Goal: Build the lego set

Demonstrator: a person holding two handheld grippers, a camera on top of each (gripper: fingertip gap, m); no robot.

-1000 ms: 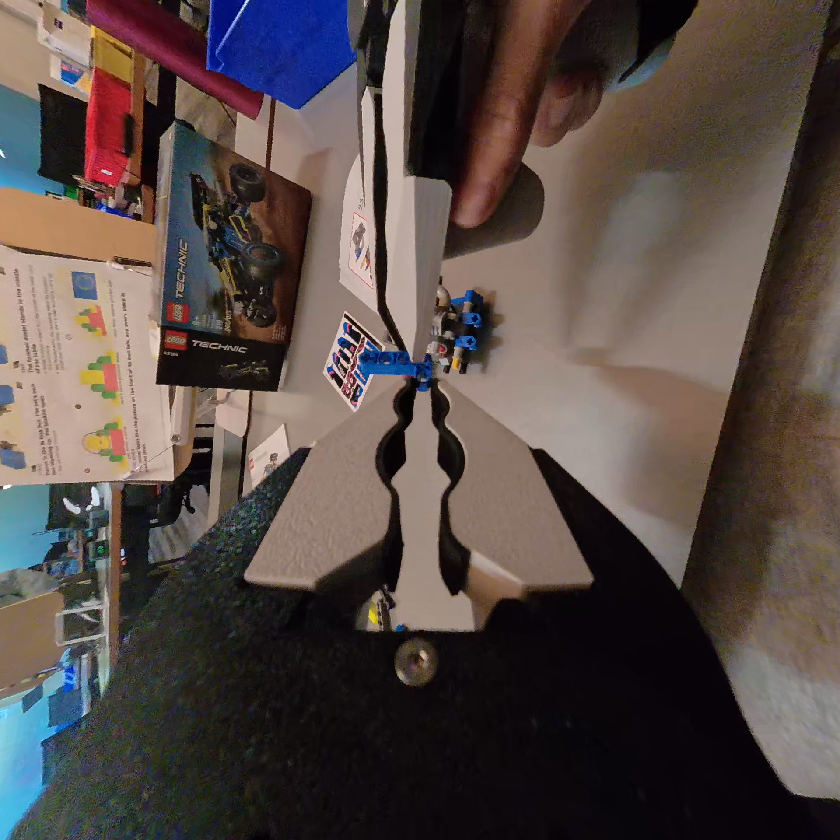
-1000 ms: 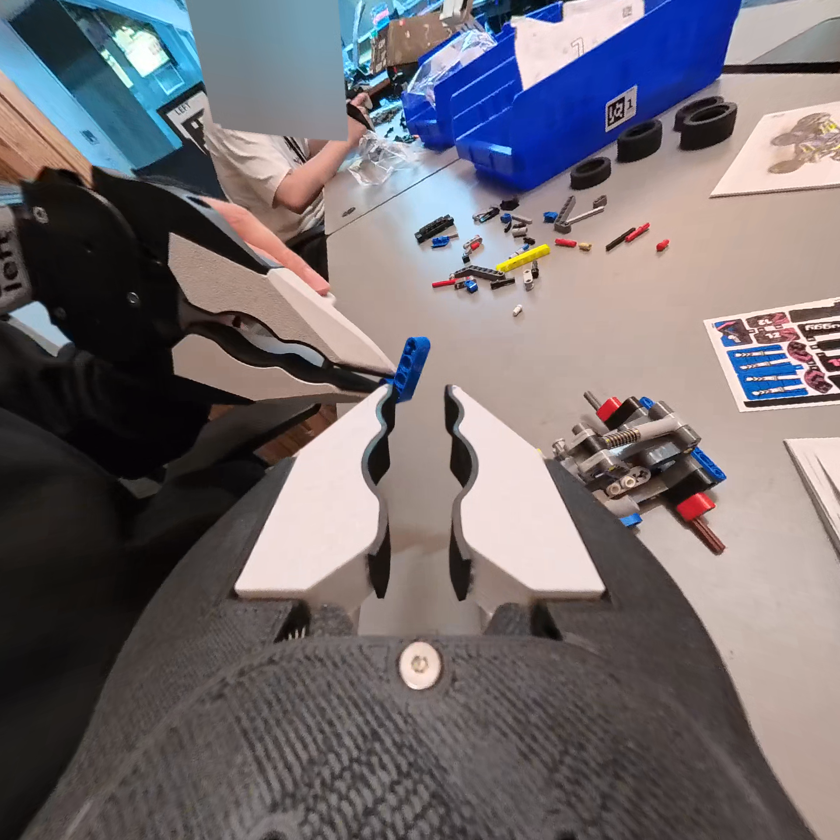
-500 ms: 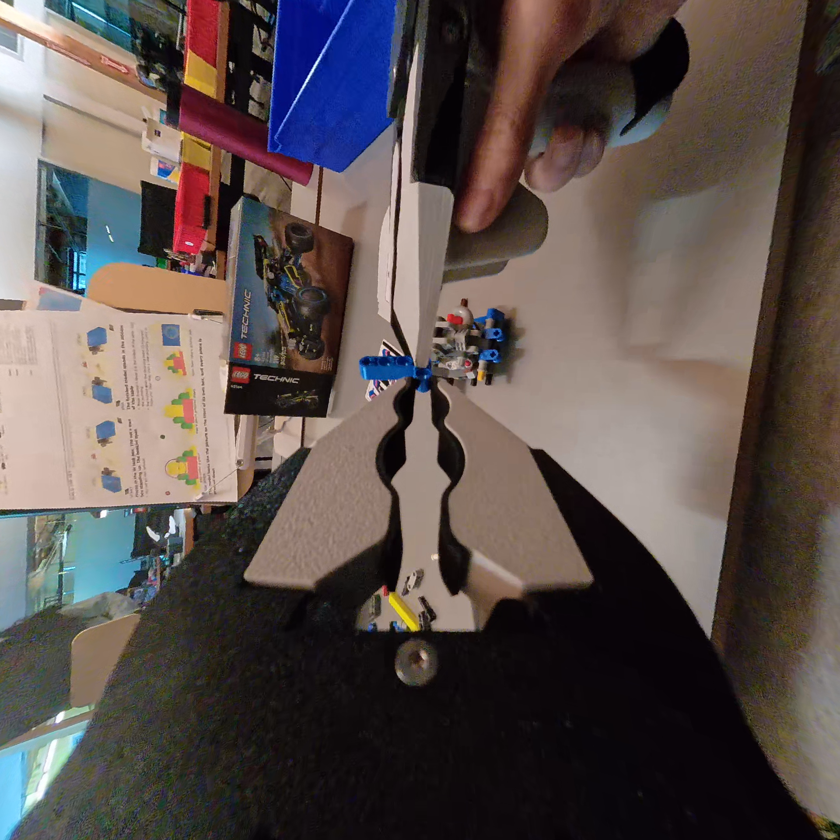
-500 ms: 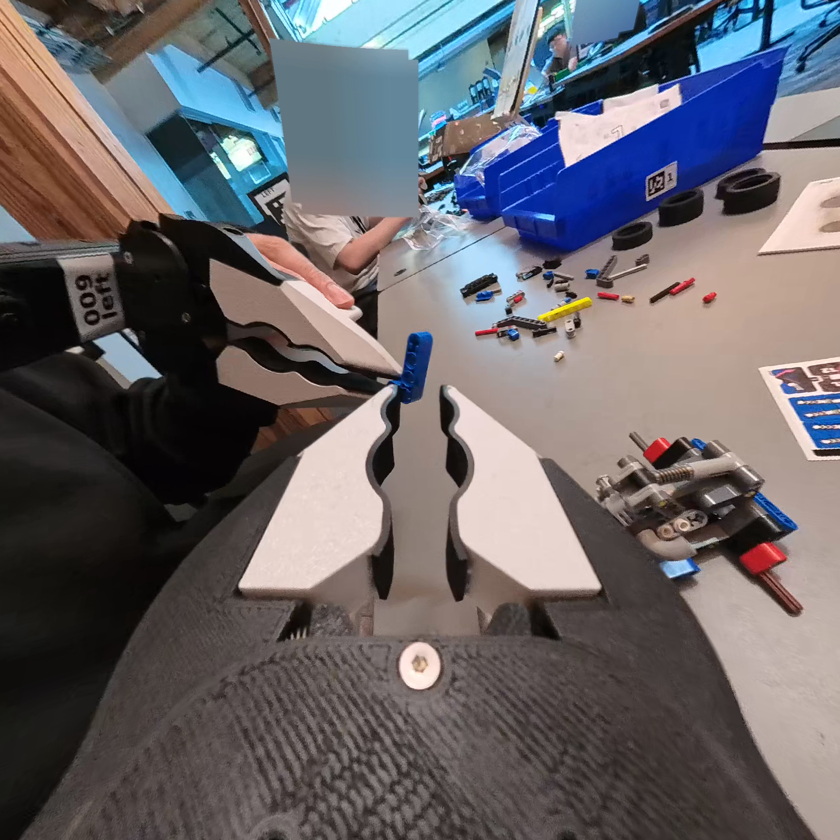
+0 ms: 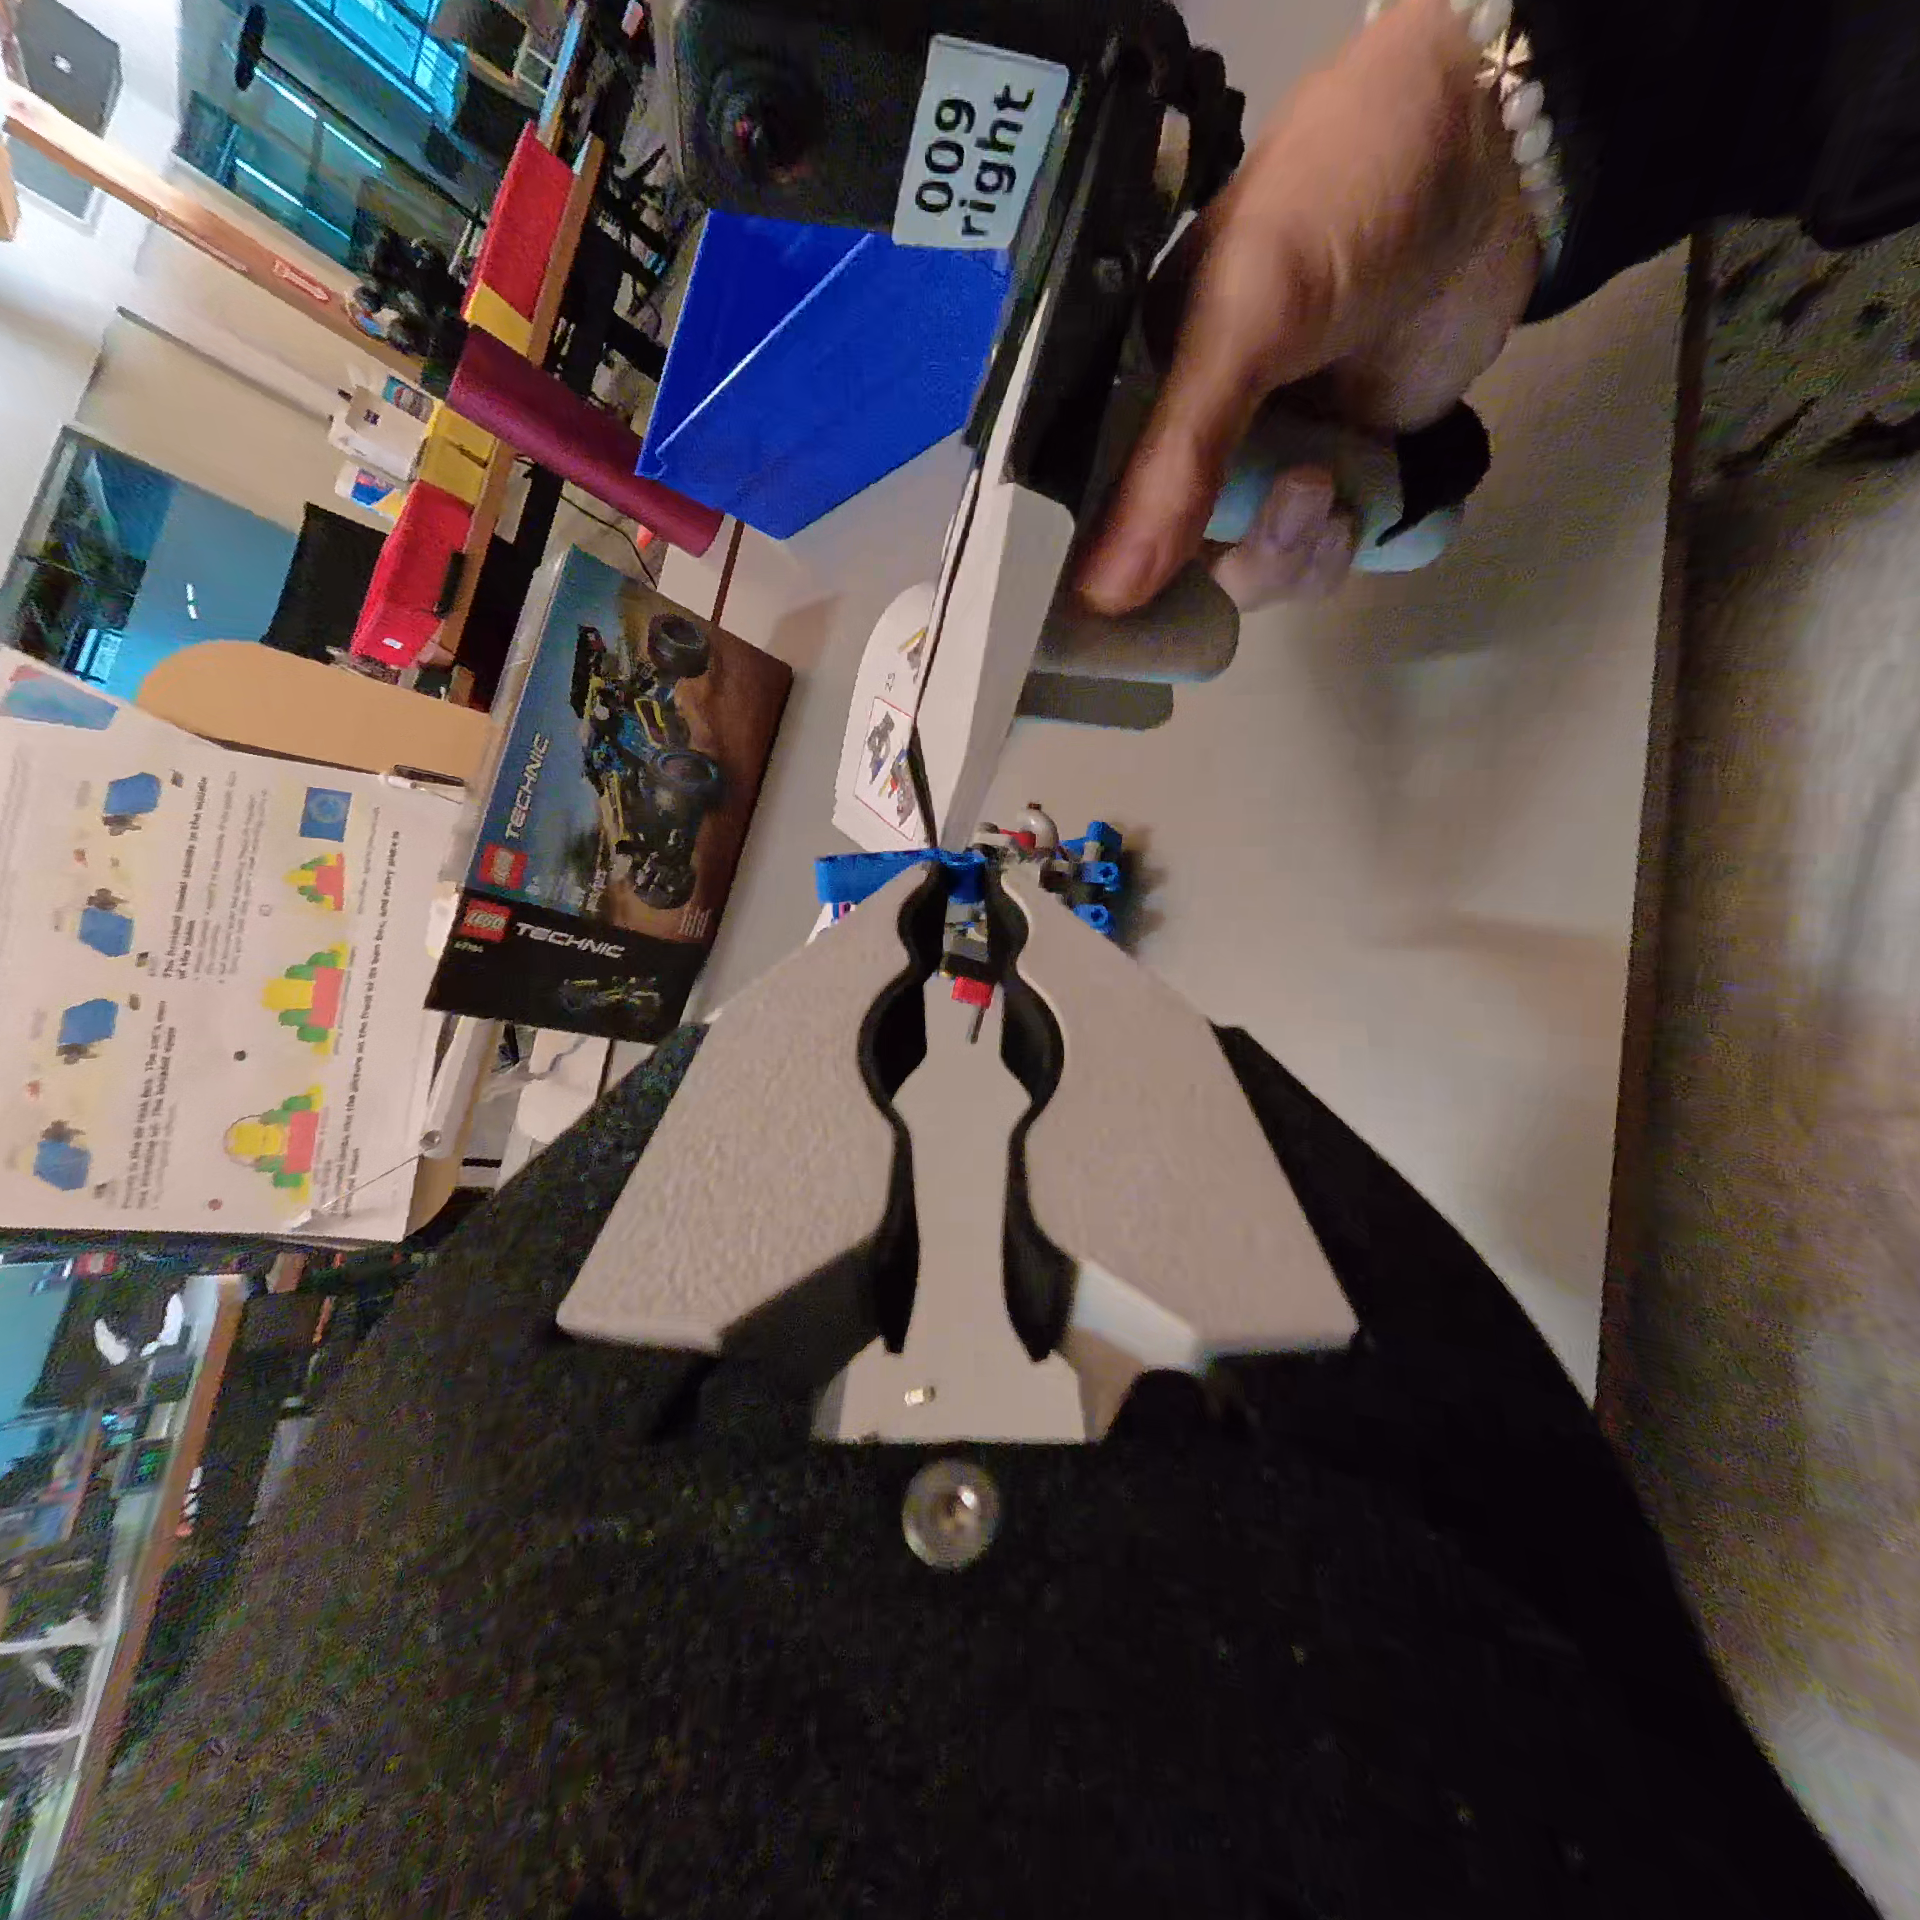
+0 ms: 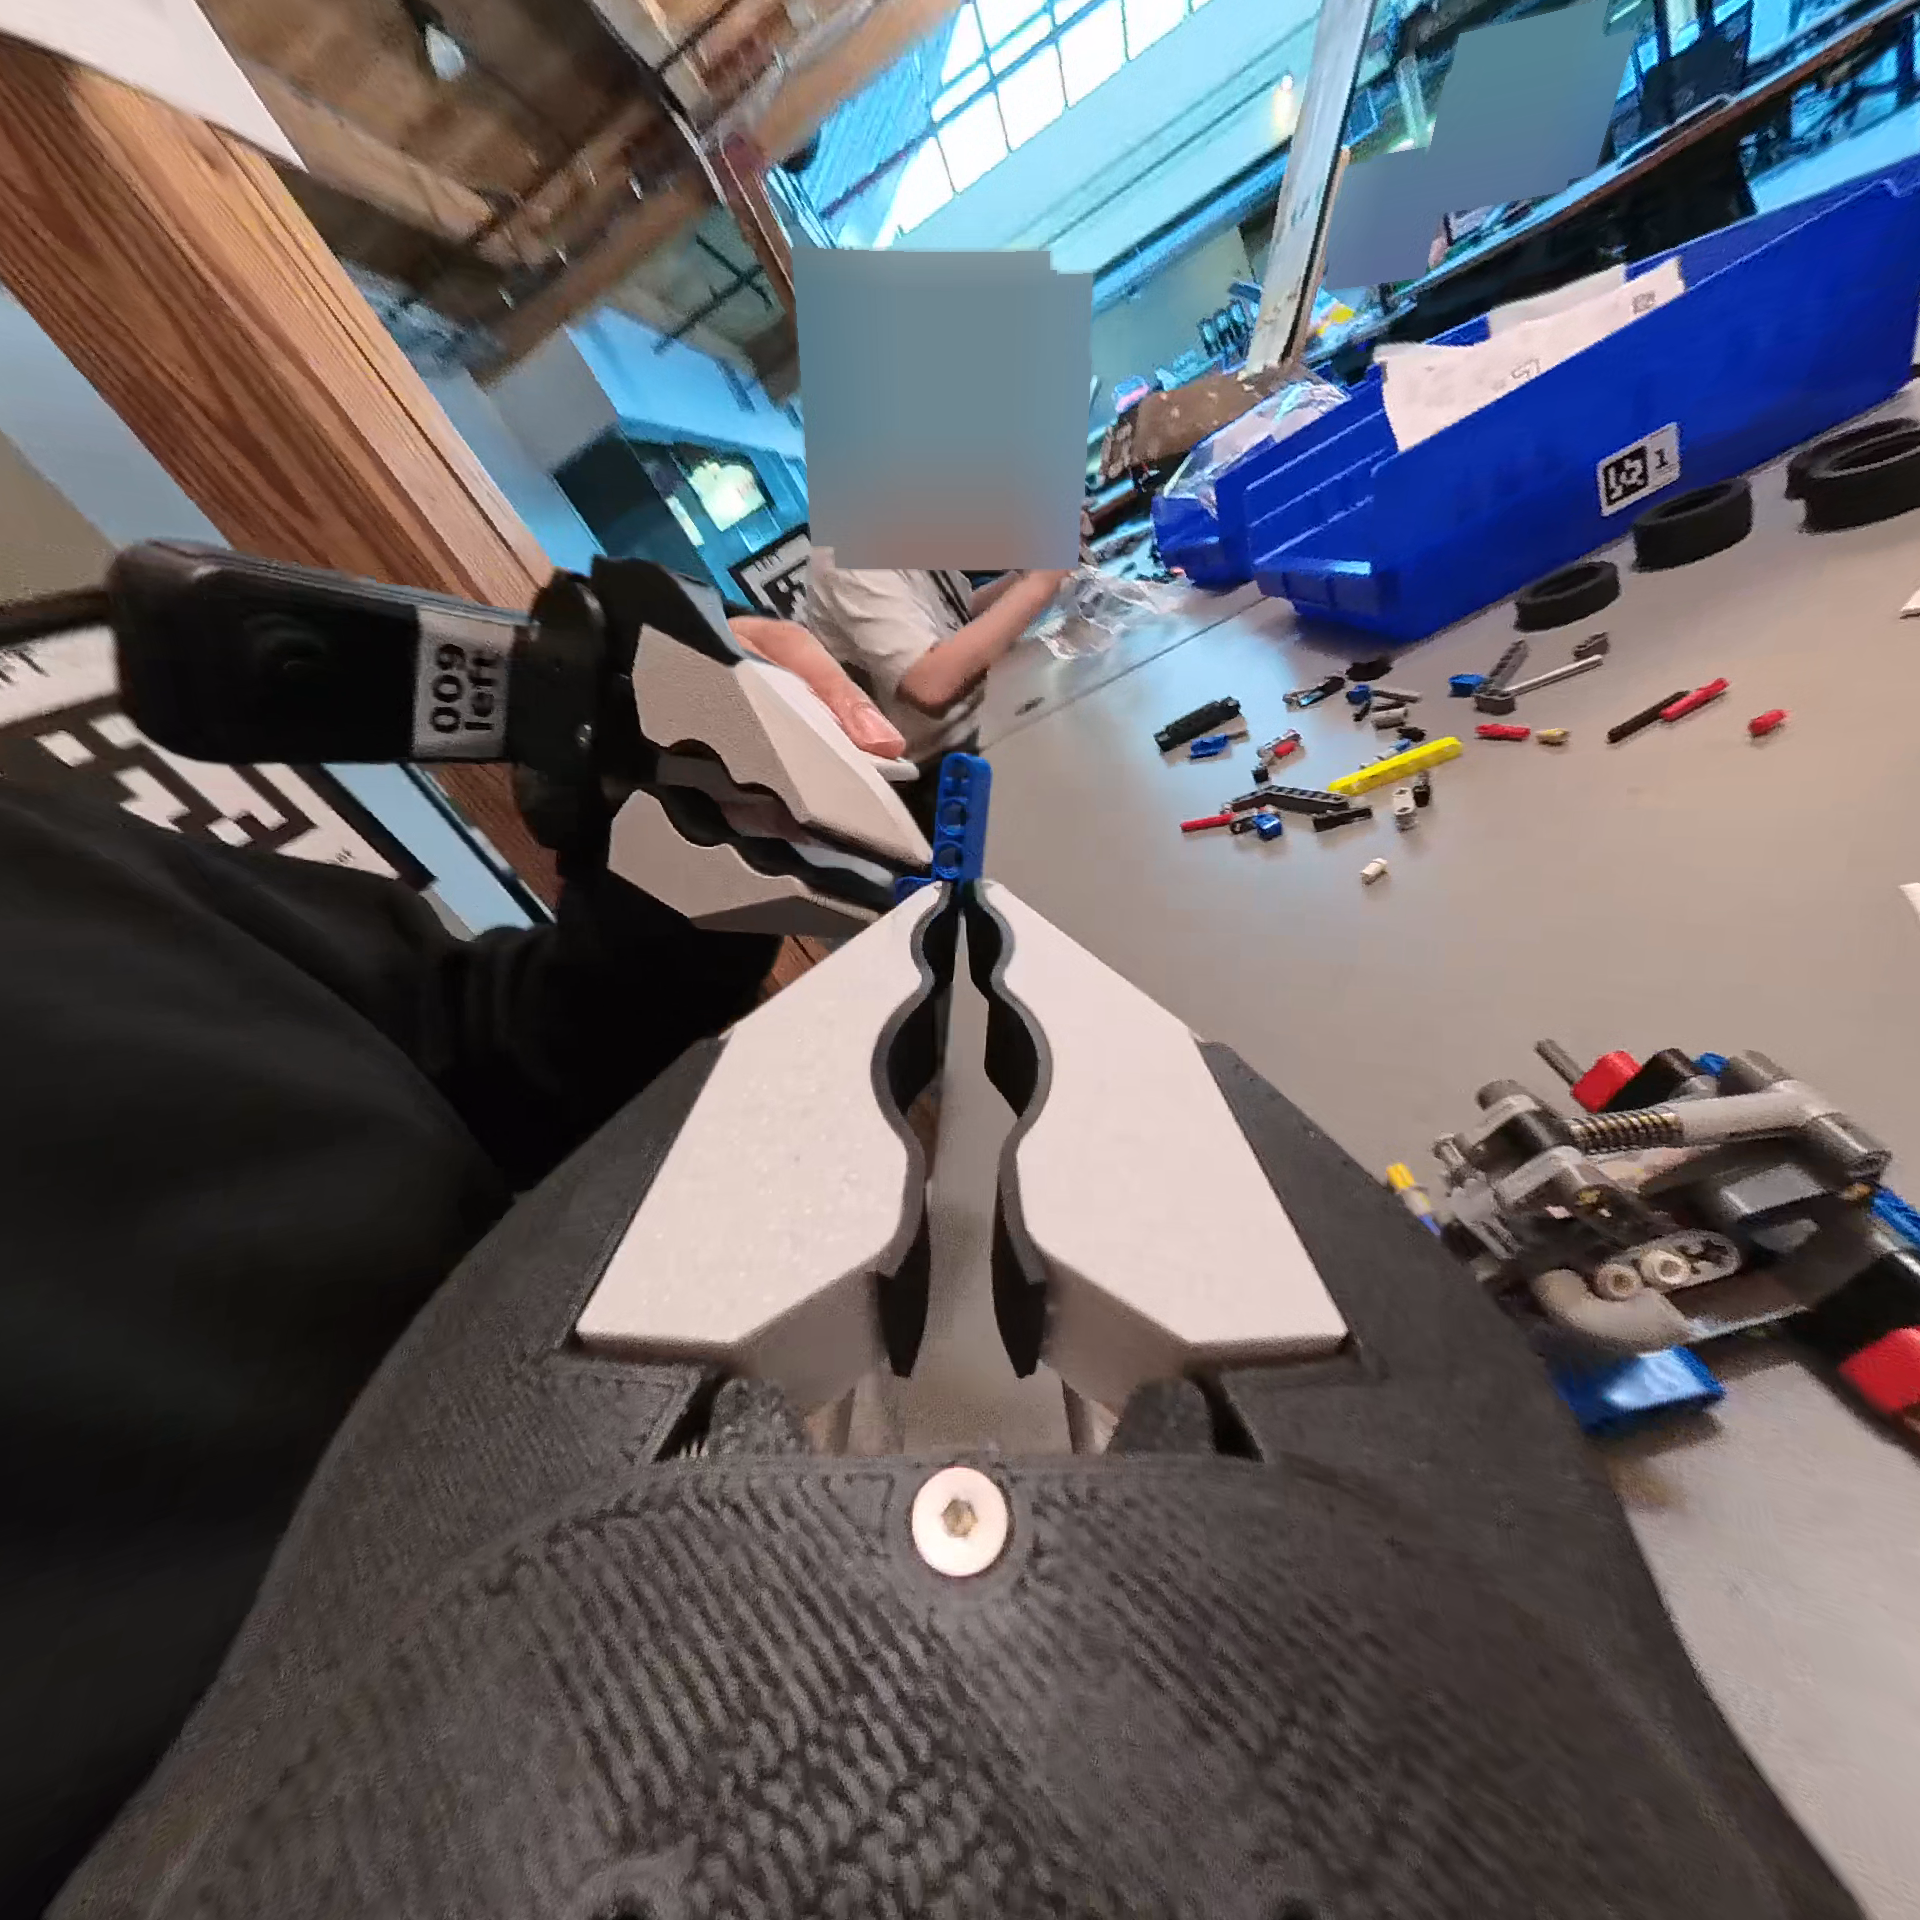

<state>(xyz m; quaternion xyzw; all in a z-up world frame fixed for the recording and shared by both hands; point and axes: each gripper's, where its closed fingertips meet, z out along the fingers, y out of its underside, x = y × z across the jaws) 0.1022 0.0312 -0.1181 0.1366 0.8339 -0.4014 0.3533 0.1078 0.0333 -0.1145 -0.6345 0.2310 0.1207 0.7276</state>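
A blue lego beam [image 6: 961, 816] stands upright in the air between both grippers; it also shows in the left wrist view [image 5: 868, 871]. My left gripper [image 5: 961, 883] is shut on its lower end and comes in from the left in the right wrist view [image 6: 914, 857]. My right gripper [image 6: 958, 896] has its jaws closed to a narrow slit on the same end from below; in the left wrist view [image 5: 935, 831] it comes from above. The grey, blue and red part-built assembly [image 6: 1662, 1195] lies on the grey table [image 6: 1558, 914] to the right, and shows beyond my left fingertips [image 5: 1075, 862].
Several loose lego parts [image 6: 1351, 774] lie mid-table. Blue bins [image 6: 1507, 488] and black tyres [image 6: 1688, 525] stand behind them. The lego box [image 5: 623, 831], an instruction booklet [image 5: 883, 717] and a printed sheet [image 5: 208, 987] are nearby. A person [image 6: 914, 644] sits across; a wooden post [image 6: 208, 364] stands left. The grippers are tip to tip, or close to it.
My right gripper has closed from open onto the beam's end. Both grippers have risen and tilted, and the beam now stands more upright.
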